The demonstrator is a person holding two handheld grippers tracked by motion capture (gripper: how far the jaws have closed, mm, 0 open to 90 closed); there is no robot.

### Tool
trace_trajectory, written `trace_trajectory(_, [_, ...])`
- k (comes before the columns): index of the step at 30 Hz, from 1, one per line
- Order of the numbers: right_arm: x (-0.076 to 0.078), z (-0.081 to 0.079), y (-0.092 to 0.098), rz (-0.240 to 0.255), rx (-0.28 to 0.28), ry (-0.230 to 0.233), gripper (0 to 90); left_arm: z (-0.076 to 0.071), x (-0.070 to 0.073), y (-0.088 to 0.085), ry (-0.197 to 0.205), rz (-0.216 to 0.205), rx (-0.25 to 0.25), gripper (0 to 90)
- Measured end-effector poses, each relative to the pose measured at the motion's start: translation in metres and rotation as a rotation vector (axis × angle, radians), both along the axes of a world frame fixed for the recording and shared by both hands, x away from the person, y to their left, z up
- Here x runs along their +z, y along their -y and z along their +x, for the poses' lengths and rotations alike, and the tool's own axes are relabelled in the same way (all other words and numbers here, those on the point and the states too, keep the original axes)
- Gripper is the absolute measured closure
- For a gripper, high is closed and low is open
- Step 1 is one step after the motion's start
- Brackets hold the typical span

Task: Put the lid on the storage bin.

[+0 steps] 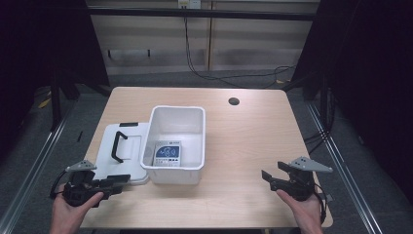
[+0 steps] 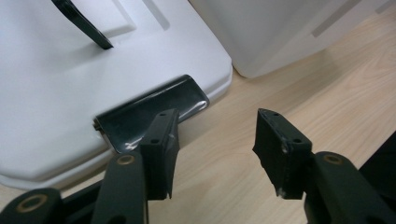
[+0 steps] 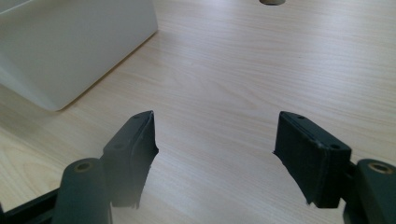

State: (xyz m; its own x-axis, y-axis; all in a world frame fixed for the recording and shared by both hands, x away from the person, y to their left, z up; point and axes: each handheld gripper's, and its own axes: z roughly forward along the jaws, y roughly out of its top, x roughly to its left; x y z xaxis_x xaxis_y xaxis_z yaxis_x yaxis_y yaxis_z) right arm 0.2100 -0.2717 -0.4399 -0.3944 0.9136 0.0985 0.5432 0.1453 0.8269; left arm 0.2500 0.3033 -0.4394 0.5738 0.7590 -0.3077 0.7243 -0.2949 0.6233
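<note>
White storage bin (image 1: 176, 144) mid-table, booklet (image 1: 167, 154) inside; lid (image 1: 117, 153) beside it. Left gripper (image 1: 118, 181) agape at lid latch (image 2: 152, 113); right gripper (image 1: 270, 176) agape, empty.

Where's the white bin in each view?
High view: white bin at table centre, right of the lid.
Left gripper view: bin wall at upper right, beyond the lid's corner.
Right gripper view: bin corner at upper left.
Shared landmark: the bin's near wall meeting the wooden table.
</note>
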Motion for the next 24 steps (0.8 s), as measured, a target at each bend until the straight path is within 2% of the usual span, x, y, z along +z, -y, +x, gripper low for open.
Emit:
trace_trajectory(2, [0.000, 0.000, -0.001, 0.004, 0.004, -0.004, 28.6, 0.000, 0.000, 0.000, -0.006, 0.005, 0.003, 49.6])
trace_trajectory(6, [0.001, -0.001, 0.000, 0.018, -0.013, -0.019, 27.2, 0.002, 0.000, 0.000, -0.025, 0.015, 0.042, 48.5])
trace_trajectory(10, [0.000, -0.001, 0.001, 0.023, -0.029, -0.026, 26.4, 0.004, 0.004, 0.001, -0.018, 0.024, 0.054, 48.5])
trace_trajectory(12, [0.001, -0.005, -0.001, 0.035, -0.034, -0.015, 26.1, 0.005, 0.008, -0.001, -0.006, 0.014, 0.066, 49.2])
trace_trajectory(13, [0.001, -0.011, -0.004, -0.003, -0.032, 0.009, 26.2, 0.008, 0.011, -0.001, -0.008, 0.003, 0.086, 50.0])
trace_trajectory(14, [0.001, -0.012, -0.003, -0.001, -0.030, 0.017, 26.2, 0.008, 0.011, -0.001, -0.015, -0.001, 0.084, 50.0])
trace_trajectory(16, [0.000, -0.012, -0.003, 0.002, -0.035, 0.010, 26.0, 0.010, 0.014, -0.002, -0.028, -0.016, 0.087, 49.9])
trace_trajectory(18, [0.000, -0.011, -0.002, 0.008, -0.042, 0.009, 25.8, 0.012, 0.018, -0.003, -0.024, 0.007, 0.107, 48.4])
trace_trajectory(23, [0.000, -0.010, -0.001, 0.023, -0.039, 0.007, 25.3, 0.022, 0.025, -0.006, -0.046, 0.022, 0.113, 47.5])
trace_trajectory(24, [0.000, -0.010, 0.000, 0.035, -0.038, 0.002, 25.4, 0.029, 0.029, -0.006, -0.061, 0.046, 0.132, 47.6])
